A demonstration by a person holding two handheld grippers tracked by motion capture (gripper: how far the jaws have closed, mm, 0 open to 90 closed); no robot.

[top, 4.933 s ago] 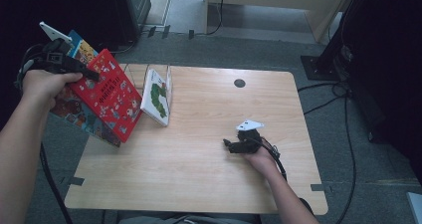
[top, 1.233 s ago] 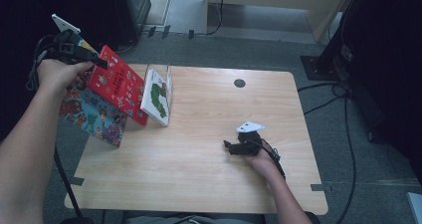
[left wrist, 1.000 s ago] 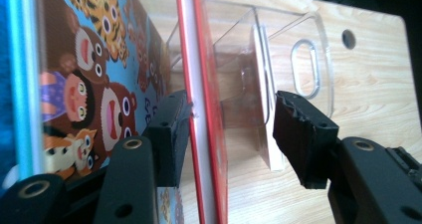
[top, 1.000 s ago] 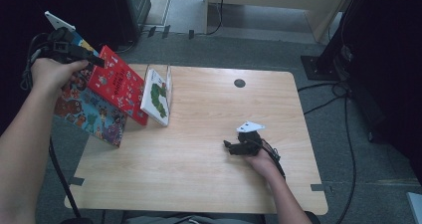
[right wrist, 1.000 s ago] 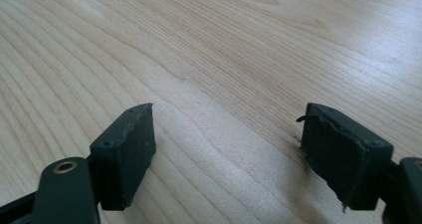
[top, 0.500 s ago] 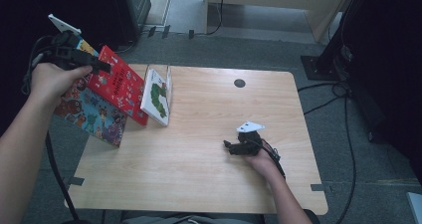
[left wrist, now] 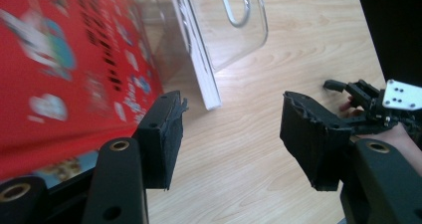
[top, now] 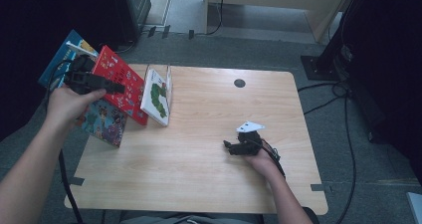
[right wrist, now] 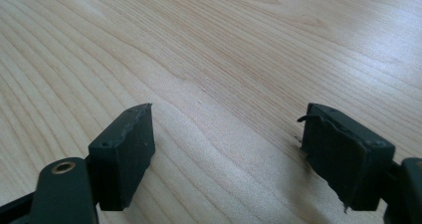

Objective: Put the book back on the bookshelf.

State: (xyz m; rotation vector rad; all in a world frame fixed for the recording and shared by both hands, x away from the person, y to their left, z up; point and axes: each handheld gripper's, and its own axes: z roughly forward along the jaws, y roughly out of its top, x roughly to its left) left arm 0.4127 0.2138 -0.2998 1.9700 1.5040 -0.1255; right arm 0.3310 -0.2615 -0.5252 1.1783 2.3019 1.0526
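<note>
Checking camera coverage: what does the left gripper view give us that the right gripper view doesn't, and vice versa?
Left gripper view alone: the red picture book leaning at its left, a white book in the clear acrylic stand, and the other hand's tool farther off with its white plate. The left tool has open jaws, just been opening, nothing between them.

Right gripper view alone: the right tool, jaws open over bare wood.

Both: the light wooden tabletop and a pair of black padded jaws standing apart.
</note>
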